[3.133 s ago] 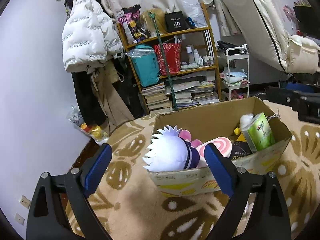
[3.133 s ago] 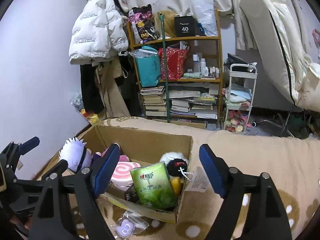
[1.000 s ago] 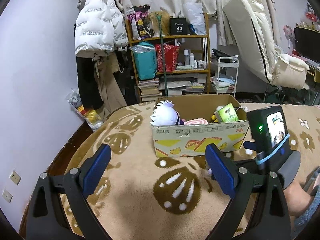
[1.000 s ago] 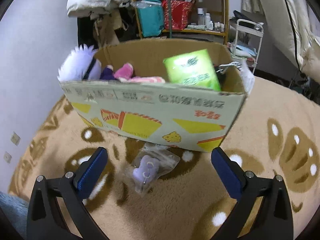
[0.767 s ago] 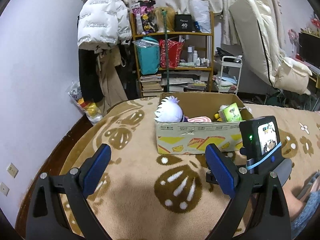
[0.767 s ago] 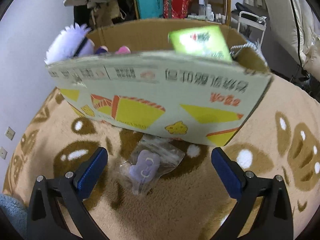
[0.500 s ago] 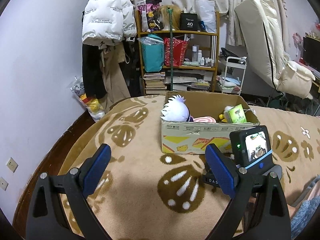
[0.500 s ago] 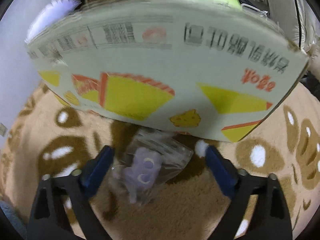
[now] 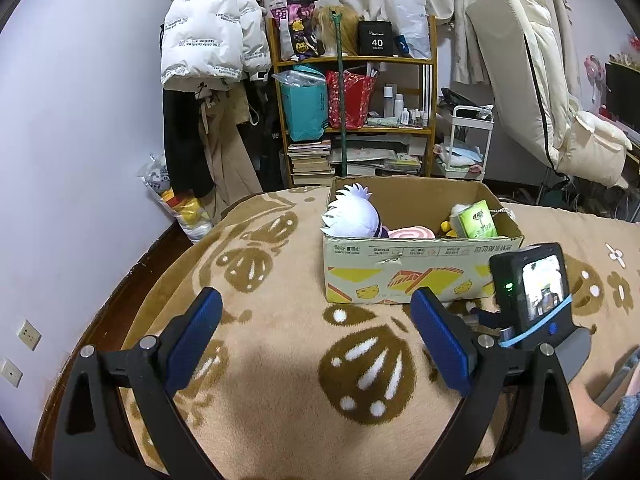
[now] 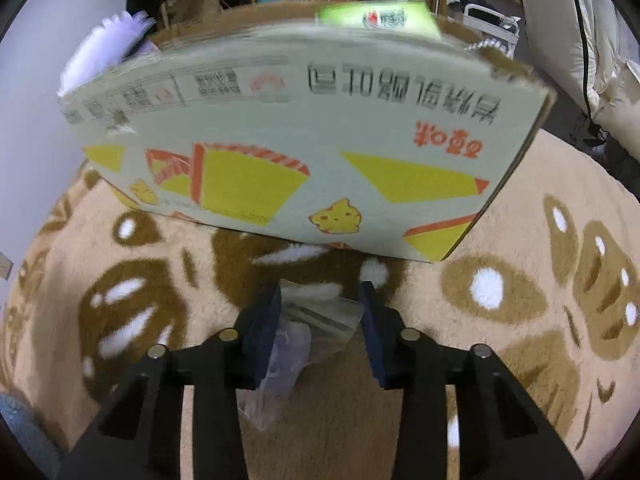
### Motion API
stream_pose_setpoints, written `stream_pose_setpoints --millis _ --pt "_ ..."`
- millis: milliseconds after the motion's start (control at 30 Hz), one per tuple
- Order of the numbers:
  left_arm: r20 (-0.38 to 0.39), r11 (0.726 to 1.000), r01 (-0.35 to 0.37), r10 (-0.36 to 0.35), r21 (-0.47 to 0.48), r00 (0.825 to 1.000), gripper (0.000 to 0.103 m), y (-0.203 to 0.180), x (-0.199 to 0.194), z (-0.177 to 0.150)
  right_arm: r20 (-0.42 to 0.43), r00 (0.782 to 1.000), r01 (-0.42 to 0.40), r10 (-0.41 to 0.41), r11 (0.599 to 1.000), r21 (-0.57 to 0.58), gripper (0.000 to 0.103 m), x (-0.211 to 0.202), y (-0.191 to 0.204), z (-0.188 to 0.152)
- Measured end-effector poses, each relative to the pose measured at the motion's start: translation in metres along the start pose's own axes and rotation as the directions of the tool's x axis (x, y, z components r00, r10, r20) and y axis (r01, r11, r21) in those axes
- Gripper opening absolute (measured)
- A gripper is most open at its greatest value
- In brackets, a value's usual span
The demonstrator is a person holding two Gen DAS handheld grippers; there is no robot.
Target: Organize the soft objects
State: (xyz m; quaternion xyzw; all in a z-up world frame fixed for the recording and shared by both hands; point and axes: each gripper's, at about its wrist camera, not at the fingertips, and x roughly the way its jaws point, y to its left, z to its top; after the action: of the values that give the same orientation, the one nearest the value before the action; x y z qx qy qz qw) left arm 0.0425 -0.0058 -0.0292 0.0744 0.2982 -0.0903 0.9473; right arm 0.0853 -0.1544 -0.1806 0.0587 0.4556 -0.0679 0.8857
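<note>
A cardboard box (image 9: 420,276) stands on the patterned blanket and holds a white-haired plush (image 9: 354,216), a pink swirl plush (image 9: 410,233) and a green tissue pack (image 9: 478,220). My left gripper (image 9: 316,336) is open and empty, well back from the box. My right gripper (image 10: 320,312) is low in front of the box (image 10: 304,152), its jaws closed in on a clear plastic bag (image 10: 304,336) with a small purple soft toy inside. The right gripper's body (image 9: 532,296) also shows in the left wrist view.
The brown-and-beige blanket (image 9: 280,360) covers the surface. A bookshelf (image 9: 352,120), a hanging white jacket (image 9: 212,32), a small cart (image 9: 466,140) and a folded mattress (image 9: 532,72) stand behind. A floor edge drops off at left (image 9: 132,280).
My left gripper has pulled back from the box. My right gripper has dropped low in front of the box and its jaws have closed from wide open onto the bagged purple toy.
</note>
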Motion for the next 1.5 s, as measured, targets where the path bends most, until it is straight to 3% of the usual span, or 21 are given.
stream_pose_setpoints --millis 200,500,800,1300,1400,1500 --pt "0.001 1.0 -0.003 0.003 0.01 1.0 0.094 -0.003 -0.001 -0.001 0.019 0.996 -0.091 0.09 0.994 0.06 0.008 -0.014 -0.012 -0.002" --pt "0.008 1.0 -0.004 0.004 -0.008 1.0 0.094 0.001 -0.003 -0.001 0.097 0.985 -0.145 0.141 0.989 0.04 0.003 -0.05 -0.01 0.0" --pt "0.011 1.0 -0.007 0.007 -0.018 1.0 0.094 0.005 -0.002 0.001 0.285 0.949 -0.148 0.136 0.989 0.019 0.002 -0.107 0.001 0.021" --pt "0.025 1.0 -0.023 0.023 0.012 0.999 0.094 -0.004 0.0 0.0 0.5 0.847 -0.207 0.179 0.978 0.001 0.002 -0.159 -0.01 0.096" --pt "0.064 0.998 -0.057 0.057 0.004 0.996 0.094 -0.005 -0.005 0.0 0.518 0.839 -0.187 0.164 0.982 -0.008 0.002 -0.156 -0.008 0.112" --pt "0.093 0.997 -0.075 0.075 -0.001 0.993 0.094 -0.004 -0.008 0.0 0.5 0.849 -0.174 0.17 0.984 -0.039 0.002 -0.145 -0.005 0.124"
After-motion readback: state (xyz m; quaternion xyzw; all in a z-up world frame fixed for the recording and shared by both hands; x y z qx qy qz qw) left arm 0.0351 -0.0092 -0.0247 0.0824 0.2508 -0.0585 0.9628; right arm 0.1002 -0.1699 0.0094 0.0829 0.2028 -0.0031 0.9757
